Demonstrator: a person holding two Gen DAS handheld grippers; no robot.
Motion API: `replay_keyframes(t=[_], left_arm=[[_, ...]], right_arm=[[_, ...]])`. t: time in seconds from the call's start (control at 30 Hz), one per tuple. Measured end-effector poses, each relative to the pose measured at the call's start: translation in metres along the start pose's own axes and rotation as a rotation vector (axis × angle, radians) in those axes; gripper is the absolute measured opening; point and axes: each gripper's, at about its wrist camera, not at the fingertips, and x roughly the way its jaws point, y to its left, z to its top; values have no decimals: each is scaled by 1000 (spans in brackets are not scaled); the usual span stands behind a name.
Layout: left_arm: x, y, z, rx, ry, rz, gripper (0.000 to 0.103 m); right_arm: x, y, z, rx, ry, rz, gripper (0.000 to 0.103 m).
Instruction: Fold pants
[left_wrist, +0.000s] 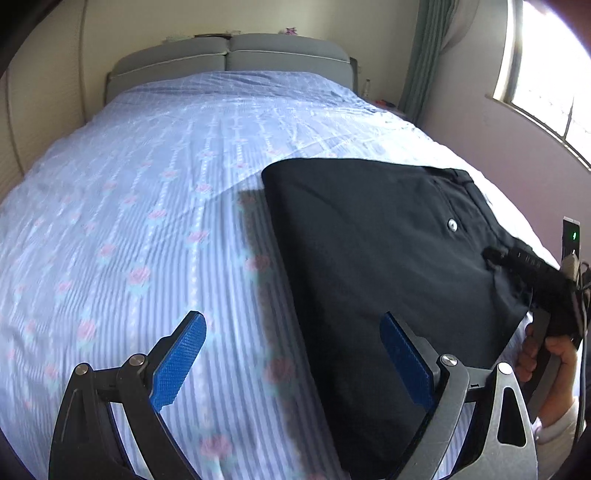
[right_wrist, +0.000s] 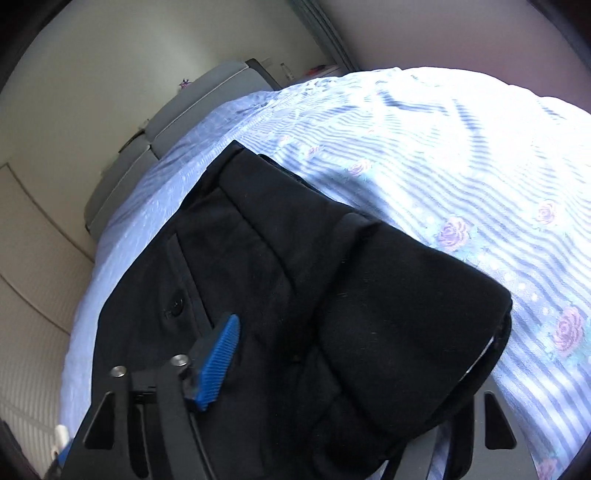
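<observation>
Left tongs (left_wrist: 291, 354) apart | right tongs (right_wrist: 362, 332) grip unclear under cloth | pants (left_wrist: 369, 258) folded, waistband toward window (left_wrist: 546, 74), long axis toward headboard (left_wrist: 229, 55)

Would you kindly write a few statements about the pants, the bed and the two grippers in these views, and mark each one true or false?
1. The black pants lie on a bedspread with blue stripes and pink roses. True.
2. The left gripper is clamped on the pants. False: its blue pads stand wide apart with nothing pressed between them.
3. A fold of the pants is draped over one side of the right gripper. True: the cloth hides that finger in the right wrist view.
4. The pants hang off the grey headboard. False: they lie well away from it, near the close end of the bed.
5. A window lets daylight in. True.
</observation>
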Motion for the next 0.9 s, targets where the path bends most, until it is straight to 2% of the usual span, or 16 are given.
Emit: replay_keyframes(t=[0.1, 0.23, 0.3, 0.43, 0.5, 0.6, 0.63, 0.7, 0.77, 0.87, 0.9], left_arm=[[19, 7, 15, -37, 46, -88, 96], [58, 29, 27, -216, 163, -227, 96], [71, 37, 29, -273, 178, -274, 96], [81, 35, 38, -261, 176, -355, 96], [88, 28, 42, -222, 186, -388, 90], [96, 25, 46, -222, 182, -383, 69], [98, 25, 47, -227, 184, -384, 59], [104, 28, 49, -257, 194, -399, 52], [110, 29, 52, -291, 227, -424, 32], [112, 30, 59, -330, 285, -430, 17], [110, 29, 61, -319, 287, -422, 16]], right_arm=[[-1, 5, 2, -27, 1, -18, 56], [-4, 12, 3, -80, -3, -64, 52], [-5, 23, 2, -156, -16, -112, 51], [-9, 26, 0, -197, -28, -130, 51], [-9, 21, 2, -174, -24, -108, 51], [-8, 16, 2, -154, -20, -81, 51], [-9, 15, 2, -153, -20, -79, 51], [-8, 18, 2, -157, -20, -81, 51], [-7, 23, 1, -167, -22, -91, 49], [-13, 35, 1, -213, -45, -110, 39], [-15, 38, 2, -228, -51, -113, 38]])
